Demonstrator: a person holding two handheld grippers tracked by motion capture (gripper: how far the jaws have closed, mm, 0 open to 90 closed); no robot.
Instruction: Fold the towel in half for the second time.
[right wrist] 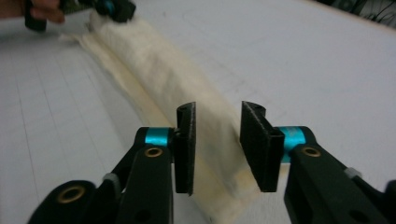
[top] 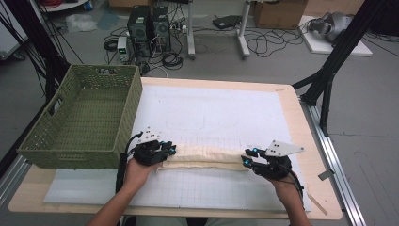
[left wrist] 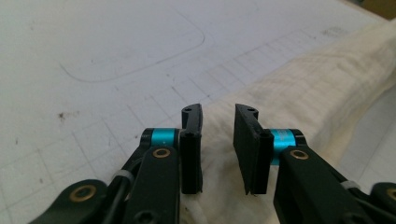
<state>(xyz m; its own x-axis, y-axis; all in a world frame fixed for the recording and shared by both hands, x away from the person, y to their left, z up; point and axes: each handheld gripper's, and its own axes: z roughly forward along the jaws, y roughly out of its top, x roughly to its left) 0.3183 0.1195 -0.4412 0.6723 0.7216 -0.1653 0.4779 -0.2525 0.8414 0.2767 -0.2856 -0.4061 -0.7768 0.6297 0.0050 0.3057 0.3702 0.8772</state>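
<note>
A cream cloth (top: 207,157), folded into a long narrow strip, lies across the white gridded mat (top: 211,113) near the table's front. My left gripper (top: 170,149) rests at the strip's left end. In the left gripper view its jaws (left wrist: 218,116) stand apart over the cloth (left wrist: 303,93), and the pads do not press on it. My right gripper (top: 245,157) sits at the right end. Its jaws (right wrist: 218,112) are also apart, with the cloth's end (right wrist: 177,79) lying between and below them. The left gripper (right wrist: 112,7) shows at the strip's far end in the right gripper view.
A green woven basket (top: 80,117) stands on the table's left side, close beside my left hand. The mat stretches away behind the cloth. The wooden table edge (top: 310,141) runs along the right, with a black stand leg (top: 329,80) beyond it.
</note>
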